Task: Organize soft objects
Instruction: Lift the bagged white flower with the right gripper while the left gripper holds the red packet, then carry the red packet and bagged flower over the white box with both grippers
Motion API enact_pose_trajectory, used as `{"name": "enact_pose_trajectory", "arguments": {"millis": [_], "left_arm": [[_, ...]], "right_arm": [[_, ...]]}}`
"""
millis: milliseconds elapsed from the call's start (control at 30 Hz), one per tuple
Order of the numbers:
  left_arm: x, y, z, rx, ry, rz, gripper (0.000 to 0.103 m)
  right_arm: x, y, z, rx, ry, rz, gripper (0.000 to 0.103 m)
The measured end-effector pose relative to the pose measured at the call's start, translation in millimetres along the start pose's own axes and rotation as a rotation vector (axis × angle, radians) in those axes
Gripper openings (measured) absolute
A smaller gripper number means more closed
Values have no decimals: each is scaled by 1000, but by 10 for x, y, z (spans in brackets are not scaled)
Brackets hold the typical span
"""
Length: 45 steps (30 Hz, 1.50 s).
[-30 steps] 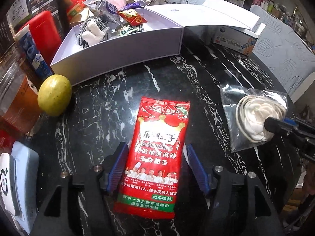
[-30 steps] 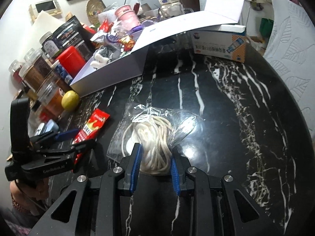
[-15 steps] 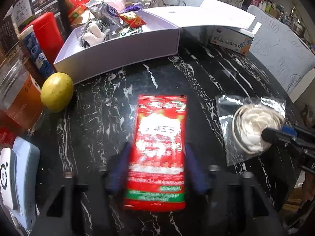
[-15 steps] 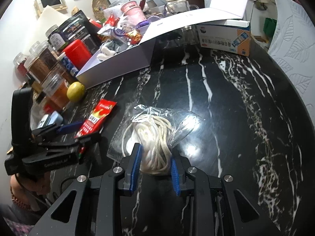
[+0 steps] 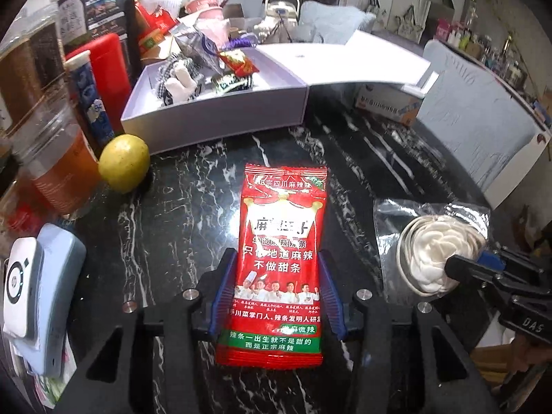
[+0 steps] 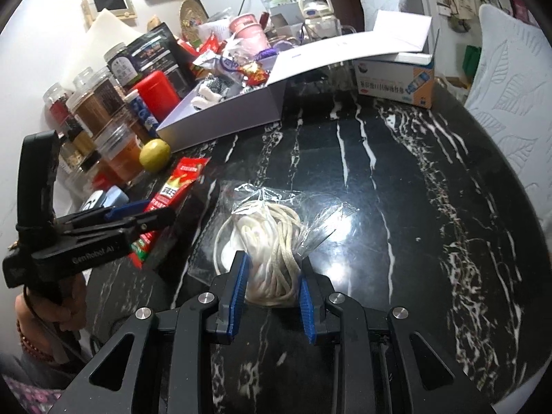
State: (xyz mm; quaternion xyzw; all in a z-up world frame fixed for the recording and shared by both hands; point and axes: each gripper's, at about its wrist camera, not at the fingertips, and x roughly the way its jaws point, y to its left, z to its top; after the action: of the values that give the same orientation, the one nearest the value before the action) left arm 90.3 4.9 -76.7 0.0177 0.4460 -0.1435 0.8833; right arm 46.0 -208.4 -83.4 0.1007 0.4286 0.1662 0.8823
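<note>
Red and glossy, the flat snack packet (image 5: 281, 269) is now pinched by our left gripper (image 5: 277, 296), which has just closed on it, while our right gripper (image 6: 272, 286) squeezes the bagged rope coil (image 6: 269, 258); both go to the far white box (image 5: 220, 122).

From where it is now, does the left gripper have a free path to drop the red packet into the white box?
Probably yes. The left gripper is shut on the red packet, and only bare tabletop lies between it and the open white box. The lemon sits off to the side.
</note>
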Motion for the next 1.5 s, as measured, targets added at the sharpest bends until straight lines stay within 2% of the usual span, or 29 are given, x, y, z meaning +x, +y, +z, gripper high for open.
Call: {"name": "enact_pose_trajectory", "arguments": {"millis": [133, 267, 433, 600, 800, 1100, 1500], "left_arm": [[-157, 38, 48, -24, -33, -32, 46], [-340, 60, 143, -18, -88, -15, 46], [-575, 90, 312, -4, -160, -2, 46], [-704, 94, 517, 7, -210, -22, 46], [-783, 144, 760, 2, -250, -62, 46], [-865, 253, 1158, 11, -330, -52, 46], [-756, 420, 1764, 34, -411, -36, 46]], "right_arm": [[-110, 47, -3, -12, -24, -2, 27], [-204, 93, 62, -32, -54, 3, 27], [-280, 206, 250, -96, -97, 7, 27], [-342, 331, 461, -149, -131, 22, 27], [-405, 467, 739, -190, -170, 57, 27], [-429, 648, 1233, -243, -232, 99, 27], [-189, 783, 1919, -285, -292, 114, 27]]}}
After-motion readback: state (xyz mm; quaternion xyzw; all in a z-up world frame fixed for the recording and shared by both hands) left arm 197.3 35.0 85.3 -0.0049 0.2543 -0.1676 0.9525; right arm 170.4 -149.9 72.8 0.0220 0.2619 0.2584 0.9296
